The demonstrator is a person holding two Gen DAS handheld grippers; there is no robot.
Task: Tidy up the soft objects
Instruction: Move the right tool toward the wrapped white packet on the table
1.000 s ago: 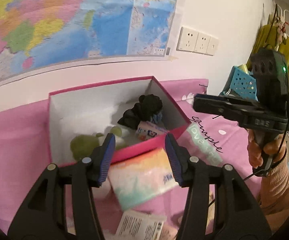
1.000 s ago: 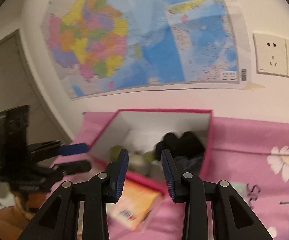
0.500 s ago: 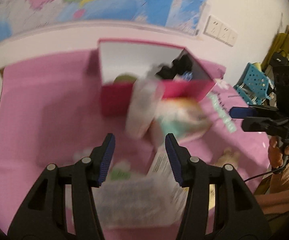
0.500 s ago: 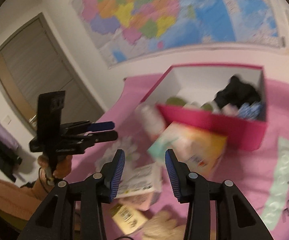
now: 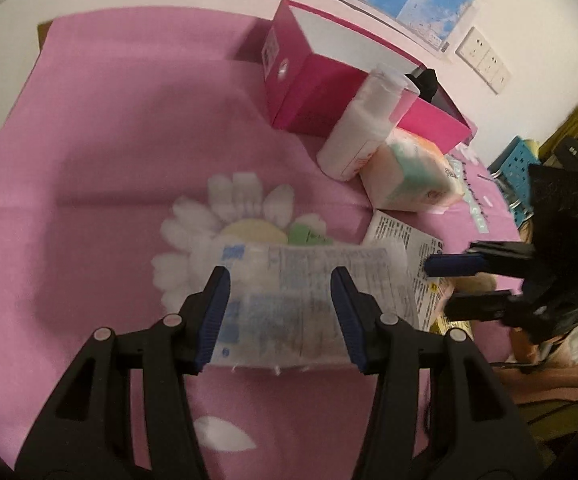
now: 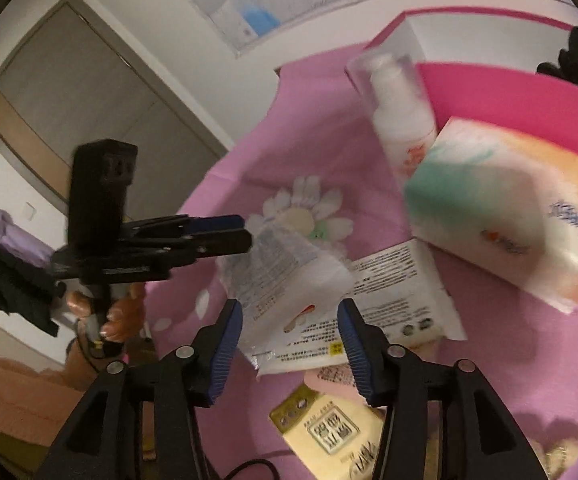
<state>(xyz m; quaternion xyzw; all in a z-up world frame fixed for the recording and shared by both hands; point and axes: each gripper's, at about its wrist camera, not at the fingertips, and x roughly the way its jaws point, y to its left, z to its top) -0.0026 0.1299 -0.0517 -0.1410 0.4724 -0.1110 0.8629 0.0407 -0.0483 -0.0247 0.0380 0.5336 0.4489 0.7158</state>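
My left gripper (image 5: 281, 312) hovers open over a clear plastic packet with blue print (image 5: 301, 292) that lies on the pink cloth; the pads do not press on it. My right gripper (image 6: 291, 340) is opening its jaws above the same packet (image 6: 277, 264) and a white printed pack (image 6: 393, 292), gripping nothing. Behind them lie a pastel tissue pack (image 5: 409, 176) and a white lotion bottle (image 5: 361, 132) that leans on the pink box (image 5: 329, 92). A black soft item (image 6: 577, 56) shows inside the box. Each gripper appears in the other's view: the right gripper (image 5: 445, 284), the left gripper (image 6: 247, 232).
A yellow packet (image 6: 329, 432) and something beige and fuzzy (image 6: 561, 452) lie near the cloth's front edge. A blue basket (image 5: 517, 164) stands off to the right. A door (image 6: 69, 92) and hanging clothes (image 6: 1, 220) are at the left; wall sockets (image 5: 485, 60) sit behind the box.
Both grippers have dropped and tilted down, from facing the box to hanging over the packets on the cloth. The right jaws have widened. The left jaws keep the same gap.
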